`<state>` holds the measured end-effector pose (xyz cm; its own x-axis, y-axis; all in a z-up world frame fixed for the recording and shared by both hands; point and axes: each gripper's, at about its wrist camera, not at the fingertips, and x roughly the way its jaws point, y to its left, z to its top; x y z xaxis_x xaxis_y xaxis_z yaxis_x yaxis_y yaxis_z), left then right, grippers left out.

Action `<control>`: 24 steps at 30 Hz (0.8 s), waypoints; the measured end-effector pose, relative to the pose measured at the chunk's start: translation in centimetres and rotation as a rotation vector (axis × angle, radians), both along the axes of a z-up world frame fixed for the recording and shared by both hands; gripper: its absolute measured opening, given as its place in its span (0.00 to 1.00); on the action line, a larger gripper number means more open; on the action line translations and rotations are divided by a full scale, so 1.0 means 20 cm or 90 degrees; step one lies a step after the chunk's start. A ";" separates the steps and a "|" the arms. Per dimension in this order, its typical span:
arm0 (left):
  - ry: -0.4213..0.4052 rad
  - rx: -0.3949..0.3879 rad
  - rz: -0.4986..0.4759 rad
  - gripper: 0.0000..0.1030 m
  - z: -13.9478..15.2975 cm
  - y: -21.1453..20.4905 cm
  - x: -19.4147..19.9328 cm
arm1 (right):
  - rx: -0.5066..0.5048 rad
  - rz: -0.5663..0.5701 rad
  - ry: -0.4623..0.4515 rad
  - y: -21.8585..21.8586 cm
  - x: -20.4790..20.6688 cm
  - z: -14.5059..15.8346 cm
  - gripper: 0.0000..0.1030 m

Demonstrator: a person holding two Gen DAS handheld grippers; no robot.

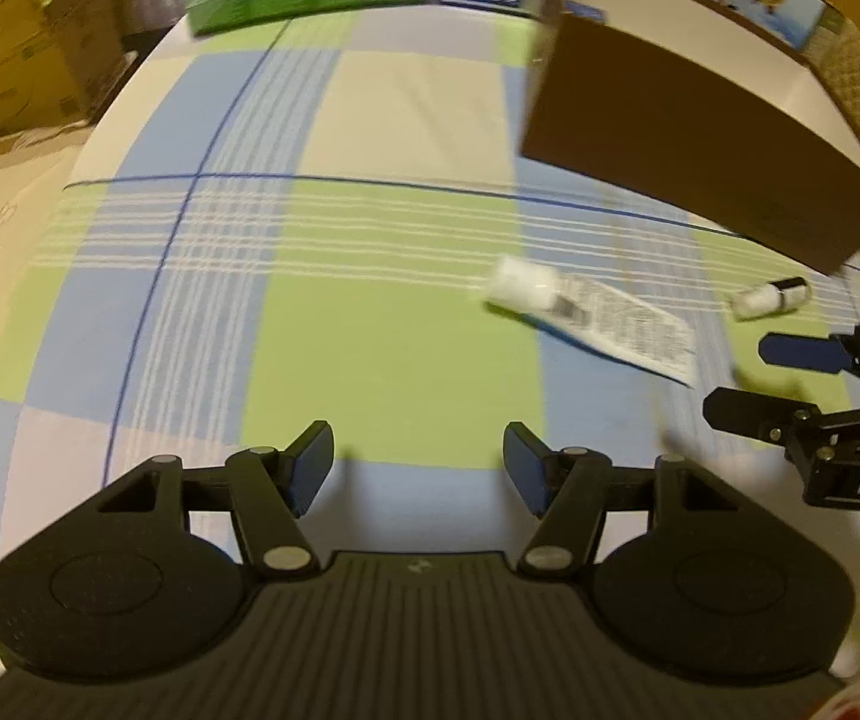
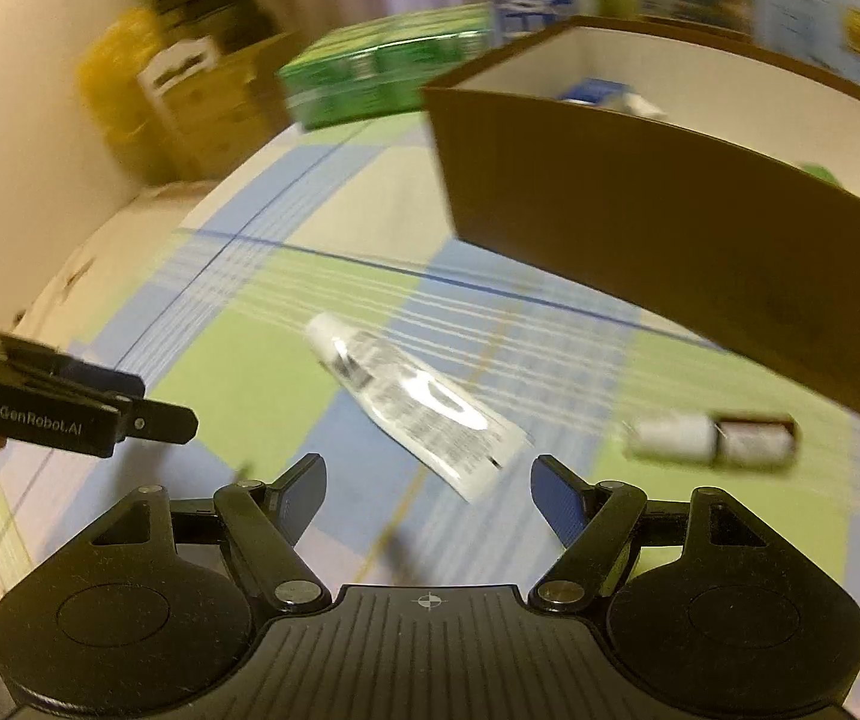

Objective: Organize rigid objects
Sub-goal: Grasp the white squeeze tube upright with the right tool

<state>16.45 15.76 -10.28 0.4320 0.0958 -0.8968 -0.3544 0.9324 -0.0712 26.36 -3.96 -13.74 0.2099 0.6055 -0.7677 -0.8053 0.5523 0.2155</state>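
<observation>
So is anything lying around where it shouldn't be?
Yes. A white tube and a small bottle lie on their sides on the checked cloth, outside the brown box that already holds other items.

Warm, yellowish indoor light; both fisheye views curve strongly at the edges. Motion blur smears the far boxes [image 2: 382,72], and glare streaks the tube [image 2: 412,402].

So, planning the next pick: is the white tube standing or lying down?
Lying down: the tube rests flat on the checked cloth, cap toward the far side.
</observation>
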 end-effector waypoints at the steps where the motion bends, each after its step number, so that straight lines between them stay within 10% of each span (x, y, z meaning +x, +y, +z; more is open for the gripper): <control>1: 0.004 0.000 0.006 0.57 -0.01 0.02 0.00 | -0.002 0.010 -0.006 0.03 0.00 -0.01 0.70; 16: 0.035 -0.007 0.041 0.57 -0.11 0.16 0.07 | -0.054 0.147 -0.062 0.38 0.13 -0.19 0.69; 24: 0.043 -0.007 0.037 0.57 -0.13 0.16 0.10 | -0.060 0.159 -0.087 0.38 0.07 -0.21 0.42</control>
